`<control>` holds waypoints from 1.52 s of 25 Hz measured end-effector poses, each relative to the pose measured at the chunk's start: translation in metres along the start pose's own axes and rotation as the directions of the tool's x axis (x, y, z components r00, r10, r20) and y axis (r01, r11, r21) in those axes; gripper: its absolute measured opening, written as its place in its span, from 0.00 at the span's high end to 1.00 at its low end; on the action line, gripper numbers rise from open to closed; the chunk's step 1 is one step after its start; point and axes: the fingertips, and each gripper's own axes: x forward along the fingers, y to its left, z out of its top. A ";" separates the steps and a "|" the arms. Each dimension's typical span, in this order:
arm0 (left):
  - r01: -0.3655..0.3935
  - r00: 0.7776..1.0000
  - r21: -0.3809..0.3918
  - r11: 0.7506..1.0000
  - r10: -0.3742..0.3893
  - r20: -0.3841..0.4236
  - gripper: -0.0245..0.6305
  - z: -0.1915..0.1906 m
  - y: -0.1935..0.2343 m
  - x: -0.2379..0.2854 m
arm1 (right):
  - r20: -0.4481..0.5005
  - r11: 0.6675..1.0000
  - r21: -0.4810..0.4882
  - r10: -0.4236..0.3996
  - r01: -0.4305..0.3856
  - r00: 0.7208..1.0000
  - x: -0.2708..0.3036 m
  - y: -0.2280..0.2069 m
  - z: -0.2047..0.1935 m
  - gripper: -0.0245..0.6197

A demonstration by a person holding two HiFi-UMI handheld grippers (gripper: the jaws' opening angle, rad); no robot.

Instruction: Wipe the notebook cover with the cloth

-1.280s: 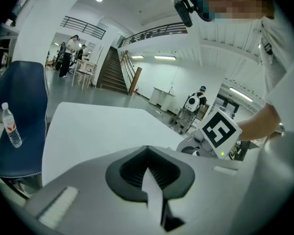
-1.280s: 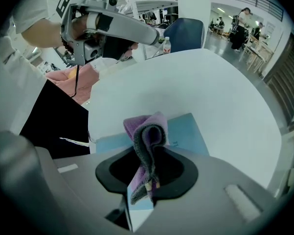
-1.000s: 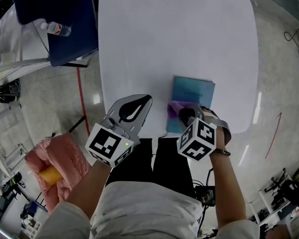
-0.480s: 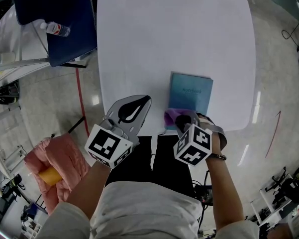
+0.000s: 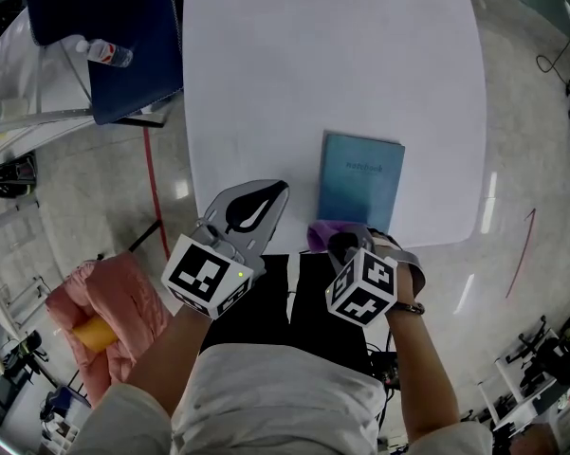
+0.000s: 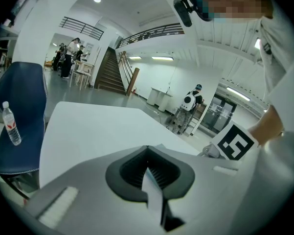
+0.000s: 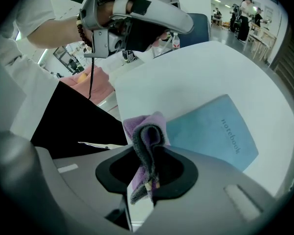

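Cloth (image 7: 146, 133) sitting at the notebook's (image 5: 361, 180) near edge, probably between strokes, no telling how much is wiped

The right gripper (image 7: 147, 168) is clamping it by the cover's near corner; the left gripper (image 6: 149, 175) is idling alongside, pinched closed on nothing. The right gripper view is showing the cloth's fold; the head view is showing the whole cover bare on the table (image 5: 332, 64).

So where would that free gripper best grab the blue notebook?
Probably the near short edge. The notebook lies flat and thin on the table, so nothing stands up to pinch. Slide it past the table's near edge, then pinch it with the left gripper from the person's side.
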 end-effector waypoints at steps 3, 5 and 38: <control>0.002 1.000 0.002 1.000 -0.002 0.000 0.96 0.000 -0.002 0.002 | 0.004 1.000 0.003 0.005 -0.005 1.000 0.001 0.003 -0.002 0.80; 0.006 1.000 0.002 1.000 -0.006 0.002 0.96 0.000 -0.004 0.003 | 0.012 1.000 0.007 0.010 -0.010 1.000 0.001 0.005 -0.002 0.80; 0.036 0.999 0.033 0.999 -0.035 -0.020 0.96 0.005 -0.024 0.008 | 0.142 0.998 0.053 0.032 -0.040 0.989 -0.024 0.003 0.006 0.80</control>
